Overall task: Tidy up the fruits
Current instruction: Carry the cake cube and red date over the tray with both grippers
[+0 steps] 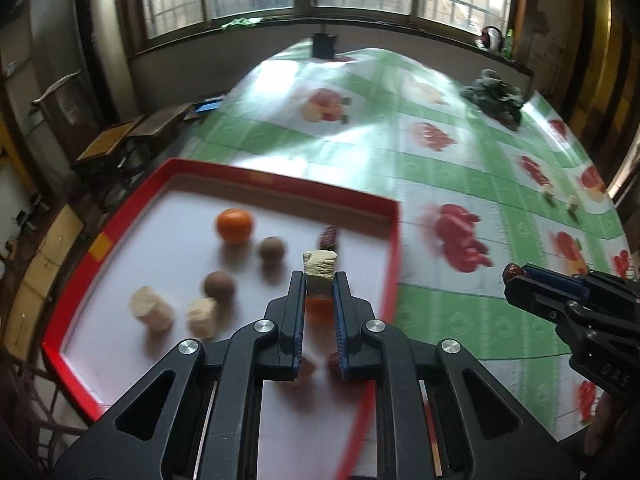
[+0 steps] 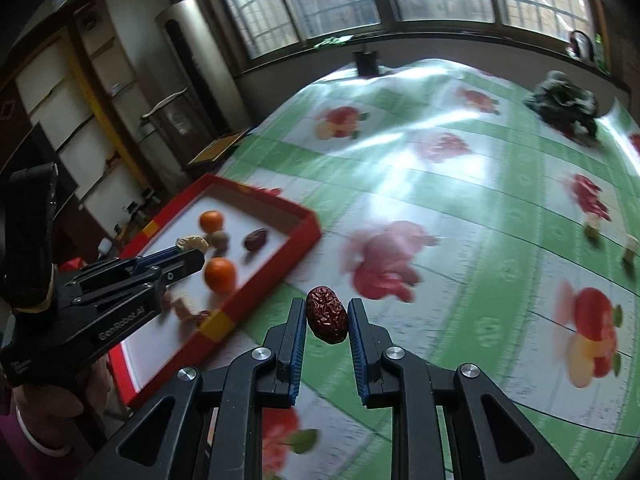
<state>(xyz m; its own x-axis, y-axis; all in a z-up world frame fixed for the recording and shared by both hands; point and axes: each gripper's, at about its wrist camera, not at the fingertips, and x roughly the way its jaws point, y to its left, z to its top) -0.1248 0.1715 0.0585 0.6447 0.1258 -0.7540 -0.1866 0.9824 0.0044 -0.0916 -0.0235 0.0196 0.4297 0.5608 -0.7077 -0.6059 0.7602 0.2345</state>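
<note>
The left gripper point(image 1: 320, 280) is clamped on a pale, ridged cylindrical piece point(image 1: 319, 267) and hangs over the red tray point(image 1: 394, 240) at the near left of the counter point(image 1: 440, 168). In the tray lie a tangerine point(image 1: 235, 225), two brown round fruits point(image 1: 273, 250), two pale cylinders point(image 1: 152, 307) and a red date point(image 1: 329, 238). The right gripper point(image 2: 326, 316) pinches a wrinkled dried red date point(image 2: 326, 314) above the green fruit-print tablecloth point(image 2: 460, 208), right of the tray.
</note>
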